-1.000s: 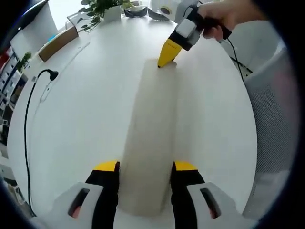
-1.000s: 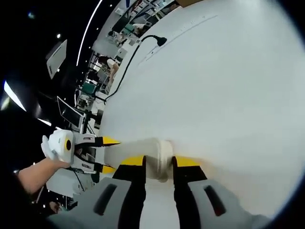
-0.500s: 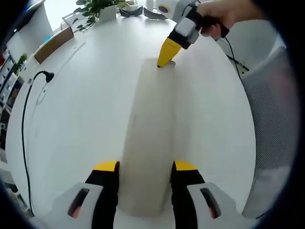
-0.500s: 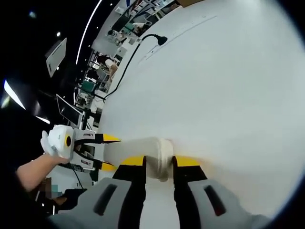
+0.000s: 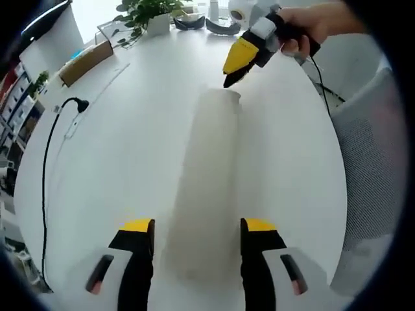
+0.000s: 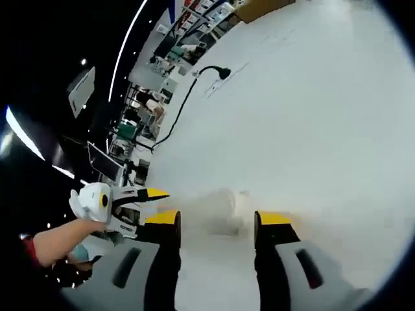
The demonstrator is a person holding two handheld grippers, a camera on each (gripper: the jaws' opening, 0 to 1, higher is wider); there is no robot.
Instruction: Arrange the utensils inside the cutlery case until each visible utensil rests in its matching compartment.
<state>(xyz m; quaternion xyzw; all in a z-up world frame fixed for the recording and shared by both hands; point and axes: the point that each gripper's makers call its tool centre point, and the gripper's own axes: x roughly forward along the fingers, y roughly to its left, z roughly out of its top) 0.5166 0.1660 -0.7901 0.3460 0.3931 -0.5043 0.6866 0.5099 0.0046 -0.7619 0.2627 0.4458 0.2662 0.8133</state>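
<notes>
Left gripper view: the left hand-held gripper [image 5: 198, 228] stands with its jaws spread wide, either side of the near end of the long pale cutlery case [image 5: 206, 188] lying on the white surface [image 5: 117, 162], not pinching it, while the right hand-held gripper [image 5: 235, 65], held by a hand [image 5: 310, 26], hangs just beyond the case's far end, and whether it is open I cannot tell from here; a black cable [image 5: 48, 162] and a potted plant [image 5: 150, 13] sit well apart. Right gripper view: the right hand-held gripper [image 6: 216, 221] has its jaws apart with the blurred end of the cutlery case [image 6: 217, 208] between them and untouched, and the left hand-held gripper [image 6: 152, 204] shows at the far end.
</notes>
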